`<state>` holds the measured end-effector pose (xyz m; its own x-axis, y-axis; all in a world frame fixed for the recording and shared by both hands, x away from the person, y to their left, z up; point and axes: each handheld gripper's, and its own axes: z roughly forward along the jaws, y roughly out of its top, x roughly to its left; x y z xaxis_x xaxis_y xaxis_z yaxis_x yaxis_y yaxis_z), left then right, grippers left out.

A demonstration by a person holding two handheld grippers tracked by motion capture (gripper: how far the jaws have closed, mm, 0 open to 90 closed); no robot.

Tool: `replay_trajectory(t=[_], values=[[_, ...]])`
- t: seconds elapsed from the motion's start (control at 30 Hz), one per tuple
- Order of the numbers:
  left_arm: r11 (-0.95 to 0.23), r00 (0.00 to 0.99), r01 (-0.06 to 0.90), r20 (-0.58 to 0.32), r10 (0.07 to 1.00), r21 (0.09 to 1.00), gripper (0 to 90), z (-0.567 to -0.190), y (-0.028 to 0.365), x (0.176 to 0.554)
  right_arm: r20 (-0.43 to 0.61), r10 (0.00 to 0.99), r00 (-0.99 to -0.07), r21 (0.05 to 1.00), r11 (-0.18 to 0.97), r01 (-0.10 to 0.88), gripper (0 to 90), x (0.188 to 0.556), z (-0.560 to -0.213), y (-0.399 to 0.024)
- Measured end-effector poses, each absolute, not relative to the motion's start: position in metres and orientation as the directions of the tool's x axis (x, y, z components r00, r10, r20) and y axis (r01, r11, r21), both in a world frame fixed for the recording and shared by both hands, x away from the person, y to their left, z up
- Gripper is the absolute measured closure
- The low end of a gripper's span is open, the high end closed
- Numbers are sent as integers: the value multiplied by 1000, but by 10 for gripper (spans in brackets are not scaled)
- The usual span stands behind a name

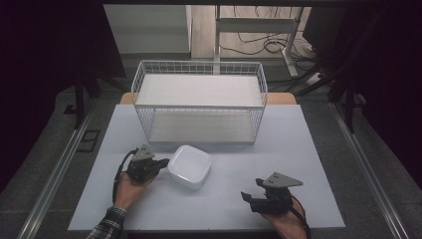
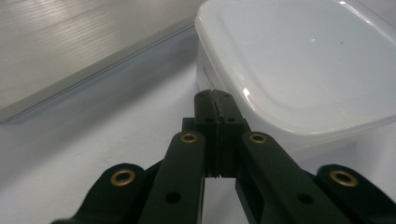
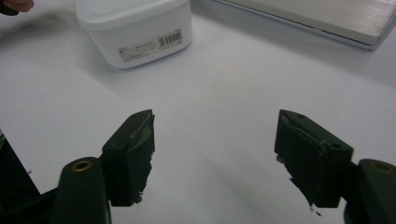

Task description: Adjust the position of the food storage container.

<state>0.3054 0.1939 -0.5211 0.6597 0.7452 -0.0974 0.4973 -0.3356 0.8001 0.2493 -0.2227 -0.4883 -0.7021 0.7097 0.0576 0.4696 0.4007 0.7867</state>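
A white, lidded square plastic container (image 1: 189, 166) (image 2: 299, 60) sits on the pale table (image 1: 278, 144) in front of the wire rack. My left gripper (image 1: 162, 163) (image 2: 215, 95) is shut, jaws pressed flat together with nothing visible between them, and its tips rest against the container's left side. My right gripper (image 1: 246, 196) (image 3: 215, 140) stands open near the table's front right, with bare table between its fingers. The container (image 3: 135, 23), with a barcode label on its side, lies well beyond it.
A white two-level wire rack (image 1: 199, 99) stands at the back of the table, both shelves bare; its lower shelf (image 2: 70, 46) (image 3: 327, 14) shows in both gripper views. Dark frames and floor cables surround the table.
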Motion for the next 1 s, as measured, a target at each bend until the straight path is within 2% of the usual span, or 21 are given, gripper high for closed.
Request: replay_trajectory(t=[0.4,0.43,0.53,0.63,0.77,0.97,1.0], values=[[-372,704,478,-94,704,796,897,-517,172,289,45,699,-714,771,430,470,429,269,-488,-213],[-373,709,476,-97,698,796,898,-517,170,288,47,696,-717,769,432,471,467,274,-488,-210],[-386,722,470,-95,685,794,898,-516,164,283,47,692,-720,769,435,468,500,278,-488,-207],[-405,744,457,-90,662,792,897,-514,155,280,50,679,-732,760,450,469,587,287,-490,-200],[-422,751,449,-78,655,788,897,-513,151,279,50,673,-738,752,461,471,647,293,-493,-194],[-392,701,472,-67,710,790,897,-514,154,298,50,662,-748,746,473,469,888,310,-496,-184],[-394,693,473,-58,718,788,897,-515,154,304,52,665,-745,747,469,472,892,315,-496,-182]])
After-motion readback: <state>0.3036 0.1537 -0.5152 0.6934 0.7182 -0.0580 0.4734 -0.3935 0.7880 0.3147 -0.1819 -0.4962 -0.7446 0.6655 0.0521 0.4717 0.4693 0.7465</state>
